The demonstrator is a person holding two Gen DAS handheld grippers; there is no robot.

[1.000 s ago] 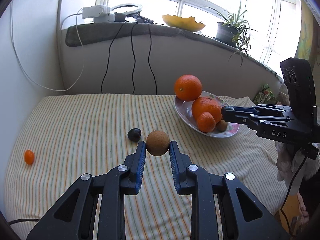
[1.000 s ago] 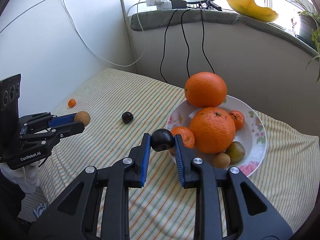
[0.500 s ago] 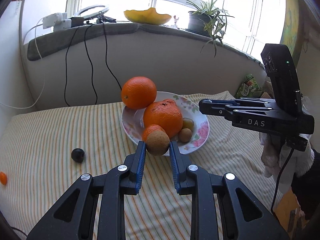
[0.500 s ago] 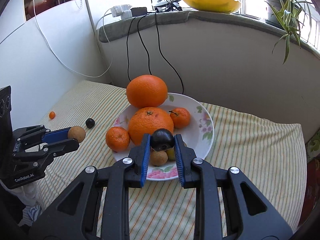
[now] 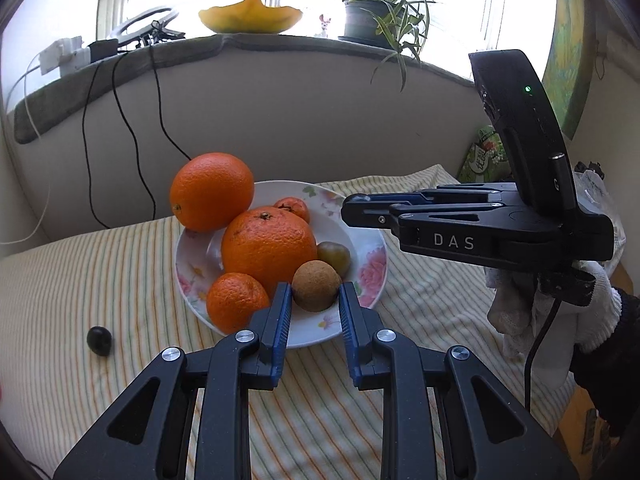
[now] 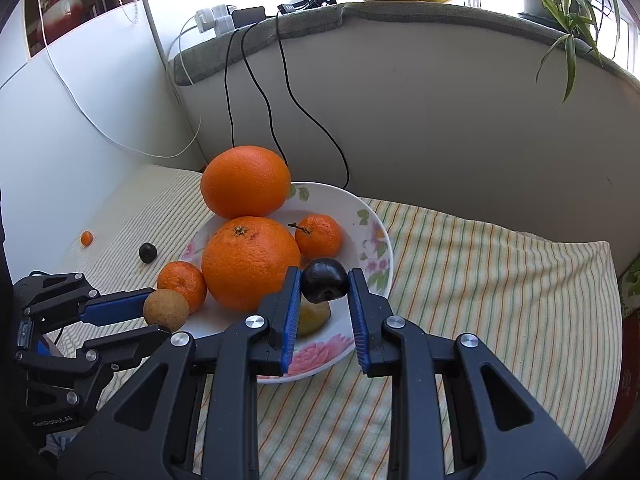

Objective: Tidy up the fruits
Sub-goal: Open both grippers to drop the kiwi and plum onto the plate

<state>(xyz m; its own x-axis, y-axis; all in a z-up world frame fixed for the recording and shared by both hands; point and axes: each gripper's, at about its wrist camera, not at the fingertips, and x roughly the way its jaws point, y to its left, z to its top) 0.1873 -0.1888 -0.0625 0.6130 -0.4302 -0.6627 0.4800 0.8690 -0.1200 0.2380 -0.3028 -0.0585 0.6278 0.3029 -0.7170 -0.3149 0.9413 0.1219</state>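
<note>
Left gripper (image 5: 315, 300) pinches a firm brown fruit (image 5: 316, 286) at its middle; right gripper (image 6: 324, 286) pinches a smooth, probably slippery plum (image 6: 324, 280) between its fingertips.

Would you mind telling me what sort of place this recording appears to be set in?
Most likely a room in a home, beside a window. A potted plant stands on the cushioned sill, and a floral plate of oranges rests on a striped cloth.

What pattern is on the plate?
White plate with pink flowers and green leaves, clearest in the right wrist view.
</note>
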